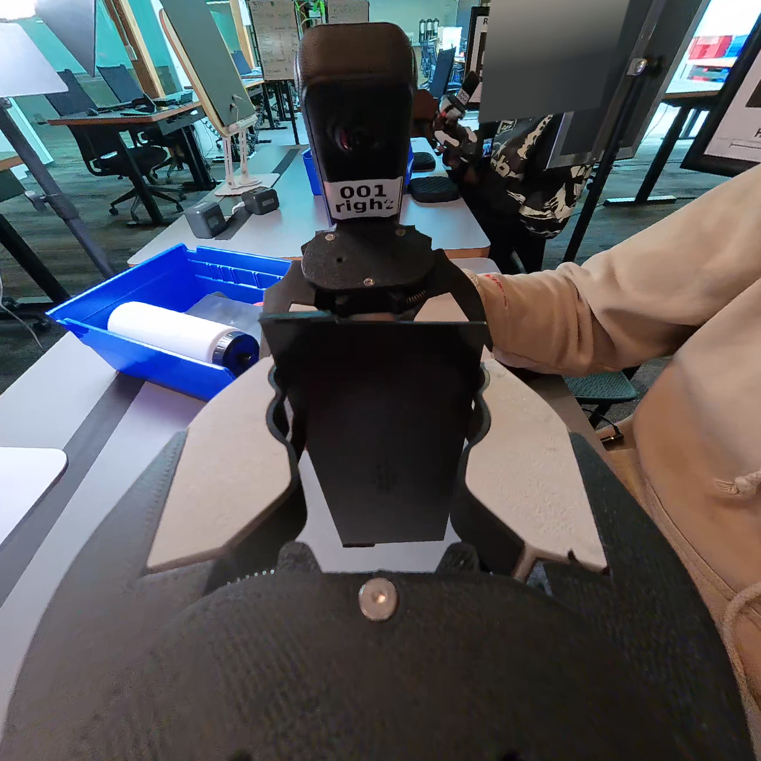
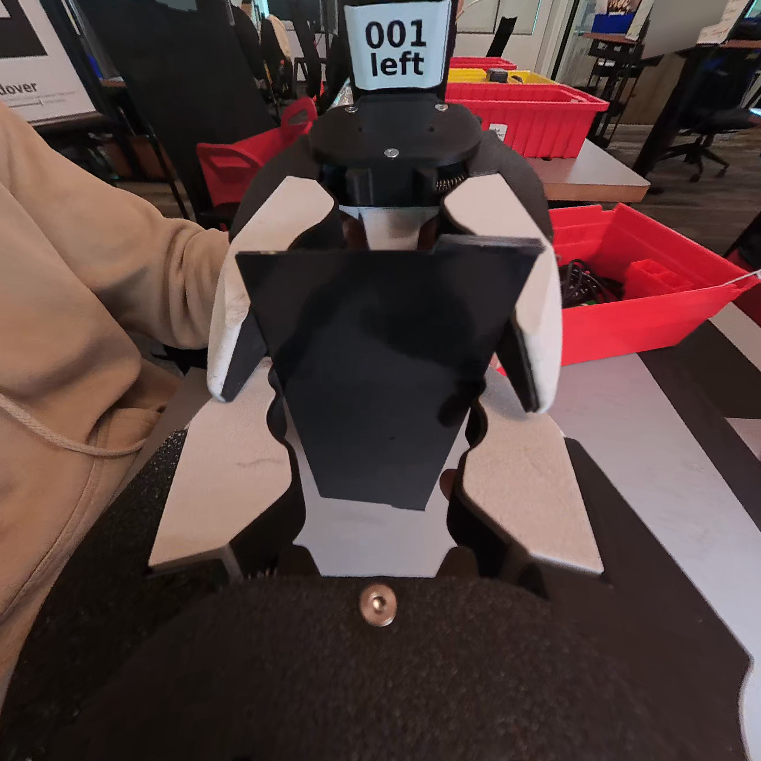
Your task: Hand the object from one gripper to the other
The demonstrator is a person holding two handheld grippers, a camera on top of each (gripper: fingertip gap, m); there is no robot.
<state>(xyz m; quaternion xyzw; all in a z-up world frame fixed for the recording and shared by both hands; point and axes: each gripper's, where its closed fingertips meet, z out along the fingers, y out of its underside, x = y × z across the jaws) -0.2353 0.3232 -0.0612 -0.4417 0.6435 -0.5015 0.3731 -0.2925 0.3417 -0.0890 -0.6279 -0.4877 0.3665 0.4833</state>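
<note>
i am in the middle of the handover: both of my tongs face each other above the desk [image 1: 103, 432], and the object, a flat black plate [image 1: 379, 432], spans the gap between them. in the left wrist view my left tongs [image 1: 379, 395] sit on either side of the plate's narrow edges, the wavy dark pads [image 1: 280, 416] touching it, so i judge them clamped on it. in the right wrist view my right tongs [image 2: 376, 405] frame the near end of the same plate [image 2: 379, 370] the same way, pads against its sides, and they look closed on it too, with the left tongs' white fingers [image 2: 230, 329] wrapped round the far, wider end. so the plate is held at both ends at once, level and clear of the desk. i cannot tell from this which side is giving and which is taking. the next move, as i read it, is for one pair to ease apart while the other stays firm, then draw back straight along the plate so it does not twist or slip. a blue bin [image 1: 164, 288] with a white roller [image 1: 173, 333] lies off to the left, well apart.
</note>
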